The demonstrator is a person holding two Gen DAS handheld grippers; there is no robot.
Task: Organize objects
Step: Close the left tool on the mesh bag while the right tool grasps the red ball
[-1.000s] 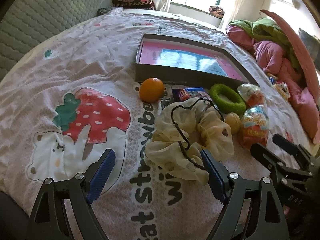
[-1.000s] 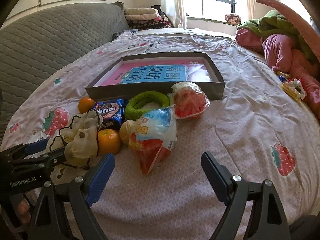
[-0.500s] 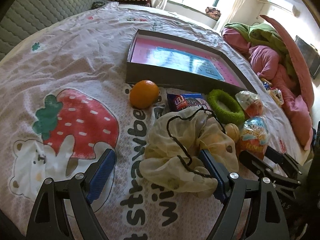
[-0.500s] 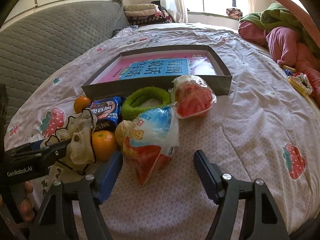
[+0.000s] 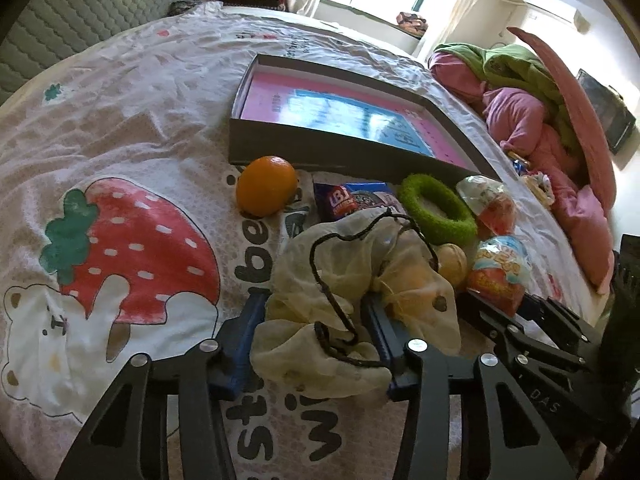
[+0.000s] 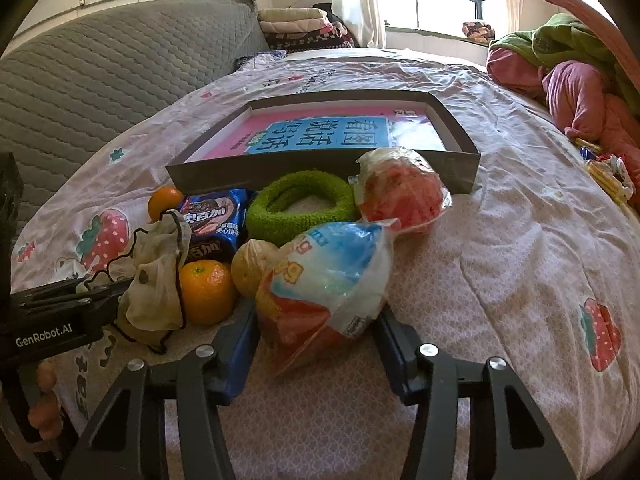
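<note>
Under everything you have the bed sheet (image 5: 120, 128) with its strawberry print, and on it, toward the window, lies the shallow box (image 6: 320, 168) with a pink and blue sheet inside. Just in front of the box wall the small things are gathered close together: the green ring (image 6: 300, 208), the red snack bag (image 6: 402, 192) at its right touching the box, the dark cookie packet (image 6: 216, 220) at its left, and one orange (image 5: 266, 186) near the box corner. Your right gripper (image 6: 316, 330) has its jaws spread around the blue and red snack bag (image 6: 328, 276), one finger at each side; I cannot tell if they already press it. Your left gripper (image 5: 314, 328) has its jaws around the lower part of the pale mesh pouch (image 5: 352, 304) with the black cord, and they seem to touch the cloth on both sides. A second orange (image 6: 206, 292) lies against this pouch, and a pale round fruit (image 6: 250, 268) is just beside it.
</note>
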